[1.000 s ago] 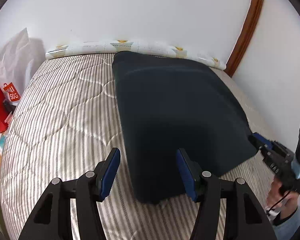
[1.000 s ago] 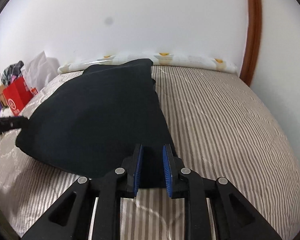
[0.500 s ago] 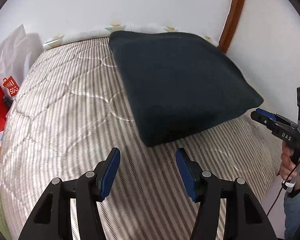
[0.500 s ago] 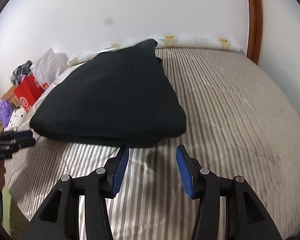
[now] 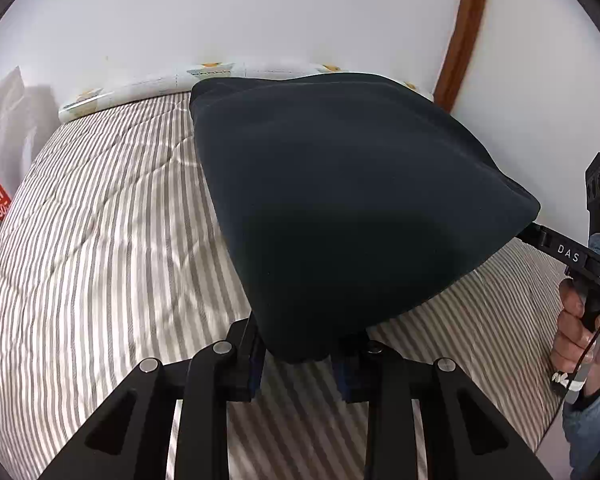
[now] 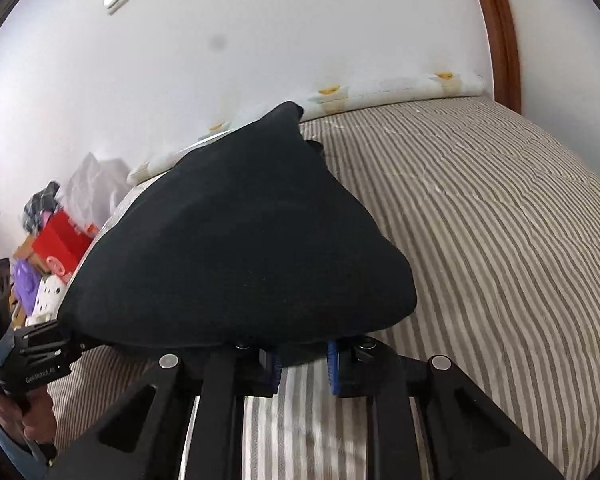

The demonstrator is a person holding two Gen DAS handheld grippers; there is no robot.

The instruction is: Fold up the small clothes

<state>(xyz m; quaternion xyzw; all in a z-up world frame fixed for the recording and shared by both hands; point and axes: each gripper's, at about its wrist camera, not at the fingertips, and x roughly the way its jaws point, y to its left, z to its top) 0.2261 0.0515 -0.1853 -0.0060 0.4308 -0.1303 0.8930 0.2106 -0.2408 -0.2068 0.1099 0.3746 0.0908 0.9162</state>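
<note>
- Dark garment fills most of the left wrist view, spread on the striped bed, its far end up by the patterned pillow at the wall. The near corner droops right into the left tongs, and both fingers are mostly buried under the cloth, so I'd say the jaws are set fairly narrow around that corner, but I honestly can't tell if they've pinched it yet.
- Same view, off to the side: the right tongs poke in at the other near corner, tip tucked under the edge.
- Right wrist view: the garment's corner hangs between the right tongs, blue pads showing either side with a narrow gap. Cloth sits in there, but whether it's clamped is not clear to me. The left tongs touch the opposite corner. Clutter sits beyond the bed.
- My read: this is the corner-grab step before a fold. Next move needs both grips firm, then lifting both corners evenly toward the pillow end.
</note>
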